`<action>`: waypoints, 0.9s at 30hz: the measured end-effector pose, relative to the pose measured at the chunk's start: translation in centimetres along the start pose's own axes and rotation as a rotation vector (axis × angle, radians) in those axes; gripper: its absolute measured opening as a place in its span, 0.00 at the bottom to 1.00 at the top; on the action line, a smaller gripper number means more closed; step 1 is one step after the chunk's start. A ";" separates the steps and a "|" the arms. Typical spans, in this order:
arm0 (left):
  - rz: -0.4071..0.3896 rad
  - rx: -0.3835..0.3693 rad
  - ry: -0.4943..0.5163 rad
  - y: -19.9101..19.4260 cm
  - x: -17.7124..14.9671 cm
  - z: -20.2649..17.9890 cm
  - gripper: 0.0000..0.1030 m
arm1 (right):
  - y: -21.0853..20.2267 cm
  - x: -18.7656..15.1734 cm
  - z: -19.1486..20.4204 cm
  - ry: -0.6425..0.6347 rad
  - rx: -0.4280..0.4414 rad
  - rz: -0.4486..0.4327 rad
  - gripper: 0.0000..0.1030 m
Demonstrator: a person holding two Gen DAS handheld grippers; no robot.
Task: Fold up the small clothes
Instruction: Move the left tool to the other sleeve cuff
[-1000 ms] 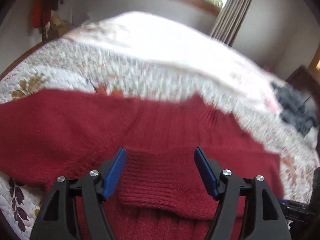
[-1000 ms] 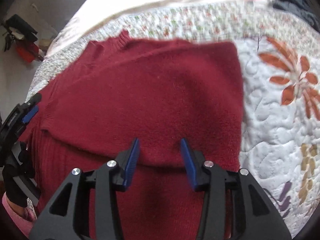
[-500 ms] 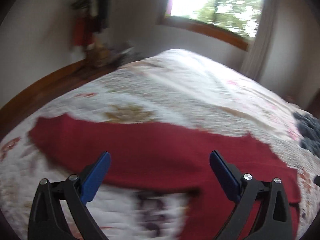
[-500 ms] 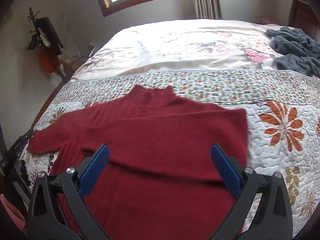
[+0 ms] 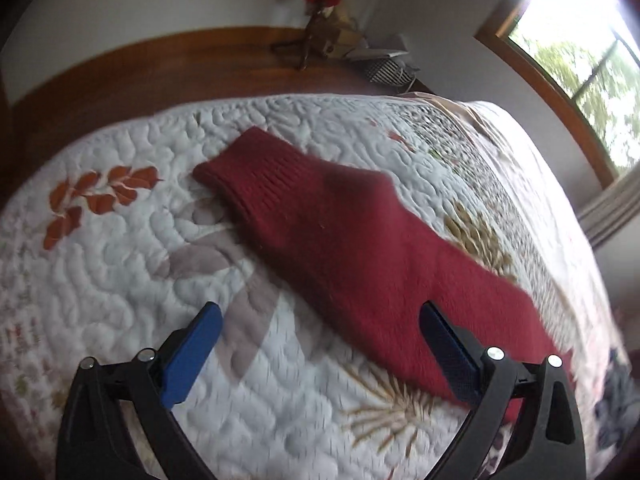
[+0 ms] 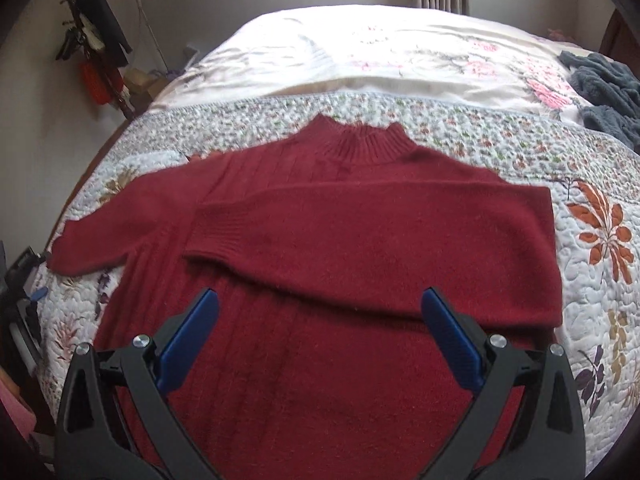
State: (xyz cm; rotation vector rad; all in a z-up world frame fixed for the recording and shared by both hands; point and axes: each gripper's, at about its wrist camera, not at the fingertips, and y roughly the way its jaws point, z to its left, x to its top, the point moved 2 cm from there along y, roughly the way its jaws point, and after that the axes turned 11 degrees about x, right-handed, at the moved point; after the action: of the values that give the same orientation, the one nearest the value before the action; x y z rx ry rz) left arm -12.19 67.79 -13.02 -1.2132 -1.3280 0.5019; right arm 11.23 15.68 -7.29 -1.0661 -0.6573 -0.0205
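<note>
We hold the left gripper and right gripper wide and empty above the red sweater, flat mid-quilt, one sleeve crossed over its chest, the other sleeve reaching the quilt's left edge, presumably next.

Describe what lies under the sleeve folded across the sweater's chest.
The folded sleeve lies on the red sweater's ribbed front, which rests on the floral quilt. The chest beneath it is covered.
</note>
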 end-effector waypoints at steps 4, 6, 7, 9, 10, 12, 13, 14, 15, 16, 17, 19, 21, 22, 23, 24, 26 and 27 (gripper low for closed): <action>-0.007 -0.023 -0.003 1.7 1.3 -0.8 0.94 | 0.7 -0.6 -0.6 0.009 -0.028 0.028 0.97; -0.005 -0.028 0.000 2.2 1.9 -1.4 0.85 | 0.8 -0.8 -0.9 0.014 -0.036 0.034 0.97; 0.001 -0.006 0.001 2.6 2.2 -1.8 0.80 | 0.9 -0.9 -1.1 0.017 -0.040 0.038 0.97; -0.004 0.000 -0.007 2.8 2.8 -2.2 0.63 | 0.9 -0.9 -1.4 0.015 -0.047 0.039 0.97; -0.006 0.011 -0.004 2.9 3.0 -2.4 0.50 | 0.9 -0.9 -1.5 0.013 -0.052 0.039 0.97; -0.016 -0.009 0.004 2.6 3.6 -3.0 0.30 | 0.9 -0.9 -1.8 0.014 -0.053 0.038 0.97; -0.020 -0.024 0.008 2.4 3.9 -3.3 0.18 | 0.9 -1.0 -2.0 0.016 -0.054 0.038 0.97; -0.026 -0.047 0.010 1.9 4.2 -3.8 0.14 | 0.8 -0.9 -2.2 0.018 -0.055 0.037 0.97; -0.037 -0.067 0.010 1.3 4.3 -4.2 0.09 | 0.8 -1.0 -2.4 0.020 -0.056 0.035 0.97; -0.048 -0.080 0.015 0.8 4.4 -4.7 0.05 | 0.8 -1.0 -2.5 0.023 -0.055 0.034 0.96; -0.069 -0.104 0.033 -0.2 4.3 -5.5 0.03 | 0.7 -1.1 -2.7 0.027 -0.055 0.034 0.96; -0.102 -0.152 0.079 -1.8 4.3 -7.3 0.00 | 0.6 -1.2 -3.0 0.037 -0.053 0.031 0.96; -0.130 -0.198 0.135 -3.7 3.7 -9.6 0.00 | 0.3 -1.2 -3.2 0.042 -0.050 0.026 0.96; -0.135 -0.237 0.160 -4.7 3.3 -10.9 0.00 | 0.2 -1.2 -3.3 0.042 -0.049 0.023 0.96; -0.138 -0.258 0.174 -5.3 3.1 -11.8 0.00 | 0.0 -1.2 -3.4 0.043 -0.048 0.019 0.96; -0.146 -0.277 0.192 -6.1 2.8 -12.8 0.00 | -0.1 -1.1 -3.5 0.044 -0.048 0.017 0.96; -0.138 -0.258 0.203 -6.6 2.5 -13.9 0.01 | -0.4 -1.1 -3.8 0.051 -0.043 0.015 0.96; -0.120 -0.251 0.194 -6.5 2.4 -13.9 0.03 | -0.5 -1.2 -3.9 0.054 -0.041 0.014 0.96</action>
State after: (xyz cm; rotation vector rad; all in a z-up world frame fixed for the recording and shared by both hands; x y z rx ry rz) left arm -1.17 62.27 -3.53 -1.3401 -1.3134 0.1294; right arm 12.05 11.91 -8.70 -1.1054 -0.6026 -0.0511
